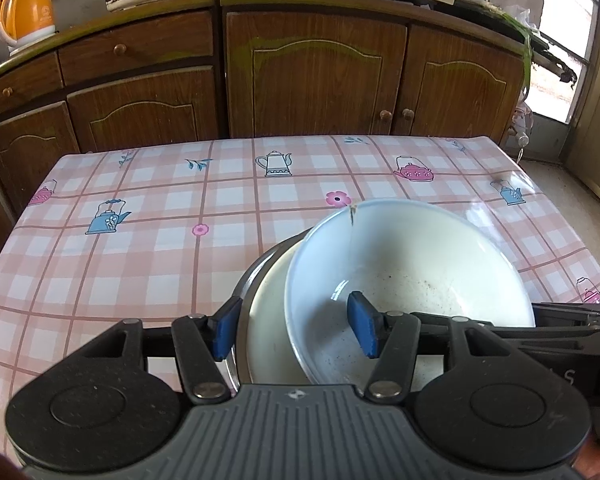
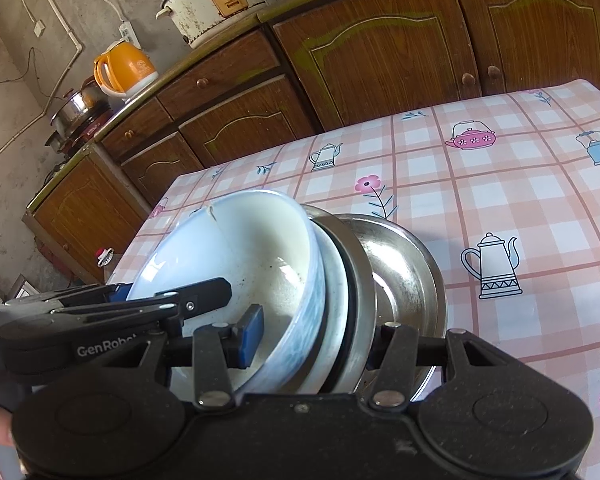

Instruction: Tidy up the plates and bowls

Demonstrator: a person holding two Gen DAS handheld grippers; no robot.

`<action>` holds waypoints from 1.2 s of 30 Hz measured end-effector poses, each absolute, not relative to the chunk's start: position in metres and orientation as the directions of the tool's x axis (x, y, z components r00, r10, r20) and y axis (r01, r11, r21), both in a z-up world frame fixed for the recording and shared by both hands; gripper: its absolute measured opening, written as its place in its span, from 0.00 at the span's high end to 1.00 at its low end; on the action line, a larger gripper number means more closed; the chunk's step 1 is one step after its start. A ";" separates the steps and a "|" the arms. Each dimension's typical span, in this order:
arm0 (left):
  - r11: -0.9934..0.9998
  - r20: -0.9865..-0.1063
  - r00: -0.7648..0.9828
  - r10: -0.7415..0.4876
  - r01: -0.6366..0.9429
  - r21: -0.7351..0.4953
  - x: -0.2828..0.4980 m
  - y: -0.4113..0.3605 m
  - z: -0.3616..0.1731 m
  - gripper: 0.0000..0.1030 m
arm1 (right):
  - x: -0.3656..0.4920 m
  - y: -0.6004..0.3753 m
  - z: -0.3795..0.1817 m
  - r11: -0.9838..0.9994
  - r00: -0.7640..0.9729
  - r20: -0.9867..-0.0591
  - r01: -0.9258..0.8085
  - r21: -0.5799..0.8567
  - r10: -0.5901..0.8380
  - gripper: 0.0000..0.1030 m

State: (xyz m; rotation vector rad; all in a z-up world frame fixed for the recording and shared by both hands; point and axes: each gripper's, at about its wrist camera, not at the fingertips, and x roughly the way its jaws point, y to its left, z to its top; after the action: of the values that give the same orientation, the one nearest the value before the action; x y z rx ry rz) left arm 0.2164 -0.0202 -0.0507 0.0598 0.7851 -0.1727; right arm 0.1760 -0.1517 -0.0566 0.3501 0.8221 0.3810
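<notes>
Both grippers are clamping one nested stack of dishes at the near edge of the checked tablecloth (image 1: pixel 148 200), nearer its right side in the left wrist view. Top of the stack is a white bowl (image 1: pixel 412 264) w/ a crack running in from its far rim, so it's fragile; glazed & likely slippery too, and it's sitting tilted, not fully seated. Under it is a white plate or shallow bowl (image 2: pixel 334 280), then a steel dish (image 2: pixel 404 268), stiff & prob. the toughest piece. Whole stack is prob. heavy-ish for one grip, so two-sided hold makes sense; best to pinch the rims away from the crack. Left gripper (image 1: pixel 296 328) is standing about half open, outer blue pad against the steel rim, inner pad inside the white bowl, i.e. gripping across the stacked rims. Right gripper (image 2: pixel 316 340) is doing likewise from the other side: one blue pad inside the bowl, the other finger hidden behind the steel rim, so pad contact there can't be confirmed. Risk: the bowl sliding off its tilt.
</notes>
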 end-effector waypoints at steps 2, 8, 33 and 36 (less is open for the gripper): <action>0.984 -0.708 0.694 -0.130 0.178 -0.007 0.217 -0.020 -0.052 0.45 | 0.177 -0.152 -0.059 0.875 0.620 -0.637 -0.190 0.446 0.459 0.43; 0.983 -0.709 0.694 -0.124 0.182 0.006 0.219 -0.021 -0.057 0.46 | 0.180 -0.153 -0.065 0.873 0.618 -0.637 -0.183 0.452 0.460 0.43; 0.980 -0.719 0.686 -0.115 0.195 0.030 0.228 -0.026 -0.077 0.47 | 0.190 -0.160 -0.088 0.876 0.619 -0.644 -0.165 0.453 0.450 0.43; 0.980 -0.720 0.684 -0.117 0.195 0.027 0.229 -0.026 -0.079 0.47 | 0.191 -0.160 -0.090 0.878 0.618 -0.647 -0.165 0.450 0.447 0.43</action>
State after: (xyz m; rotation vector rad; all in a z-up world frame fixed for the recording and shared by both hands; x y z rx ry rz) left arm 0.2287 -0.0262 -0.0785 0.1040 0.7987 -0.1751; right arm 0.1914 -0.1602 -0.0896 0.3670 0.8359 0.3613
